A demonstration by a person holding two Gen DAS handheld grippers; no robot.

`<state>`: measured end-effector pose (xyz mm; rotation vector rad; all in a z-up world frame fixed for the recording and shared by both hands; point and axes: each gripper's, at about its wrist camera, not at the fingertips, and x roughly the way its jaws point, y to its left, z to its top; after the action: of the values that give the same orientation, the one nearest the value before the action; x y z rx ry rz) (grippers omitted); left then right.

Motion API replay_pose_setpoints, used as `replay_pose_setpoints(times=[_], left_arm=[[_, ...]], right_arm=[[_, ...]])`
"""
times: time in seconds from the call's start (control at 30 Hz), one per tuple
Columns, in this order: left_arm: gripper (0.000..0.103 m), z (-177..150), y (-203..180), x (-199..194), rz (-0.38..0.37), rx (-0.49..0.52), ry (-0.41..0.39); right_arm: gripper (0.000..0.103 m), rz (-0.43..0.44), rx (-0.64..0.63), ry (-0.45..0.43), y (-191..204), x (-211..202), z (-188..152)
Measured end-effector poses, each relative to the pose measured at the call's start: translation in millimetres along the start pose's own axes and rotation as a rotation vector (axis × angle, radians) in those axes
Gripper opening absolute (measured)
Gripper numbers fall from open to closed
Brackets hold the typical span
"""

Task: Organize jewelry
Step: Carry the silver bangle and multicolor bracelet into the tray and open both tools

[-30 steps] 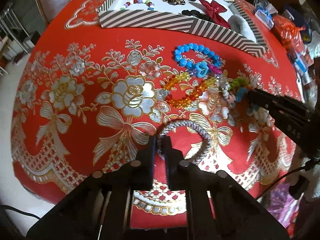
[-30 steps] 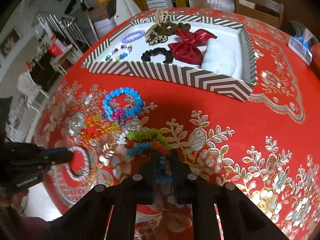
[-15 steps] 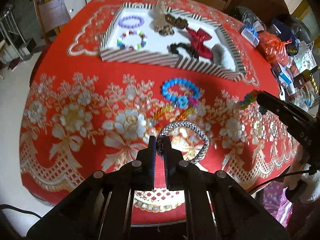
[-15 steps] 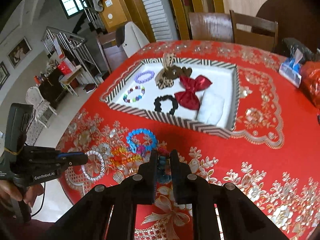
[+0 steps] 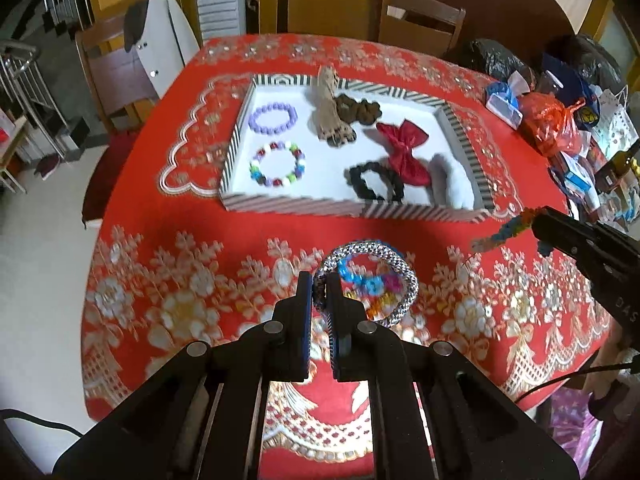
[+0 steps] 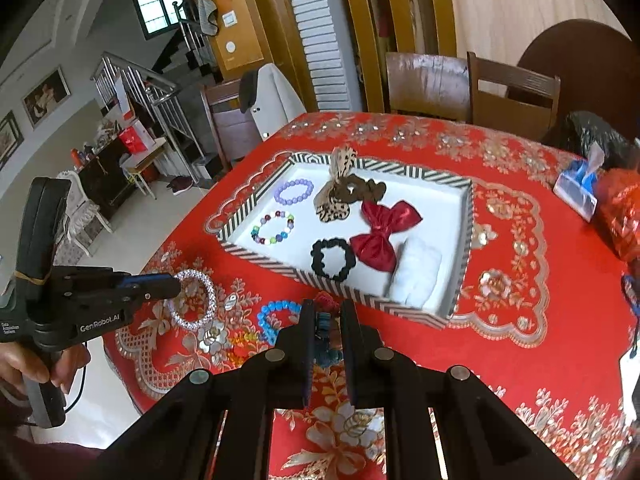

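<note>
Nearest us, our left tongs (image 5: 320,292) are clamped on the silver rope bracelet (image 5: 394,280), holding it clear above the desk (image 5: 160,216) with its red floral cloth. Our right tongs (image 6: 326,320) are clamped on a multicoloured bead bracelet (image 5: 504,230), also lifted off the cloth. Below them a blue bead bracelet (image 6: 276,316) and an orange bead strand (image 6: 244,340) lie on the cloth. Farther off sits the striped tray (image 5: 296,205), holding a purple bracelet (image 5: 272,119), a mixed bead bracelet (image 5: 277,164), a black scrunchie (image 5: 376,182) and a red bow (image 5: 404,150).
</note>
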<state>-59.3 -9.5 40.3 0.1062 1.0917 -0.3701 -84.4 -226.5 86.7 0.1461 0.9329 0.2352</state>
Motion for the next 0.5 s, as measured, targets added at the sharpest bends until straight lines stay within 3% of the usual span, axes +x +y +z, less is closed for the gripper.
replay_pose_setpoints(times=[0.5], left_arm=[[0.005, 50.8, 16.9, 15.8, 0.035, -0.010, -0.037]], right_arm=[[0.012, -0.039, -0.016, -0.021, -20.2, 18.6, 58.5]])
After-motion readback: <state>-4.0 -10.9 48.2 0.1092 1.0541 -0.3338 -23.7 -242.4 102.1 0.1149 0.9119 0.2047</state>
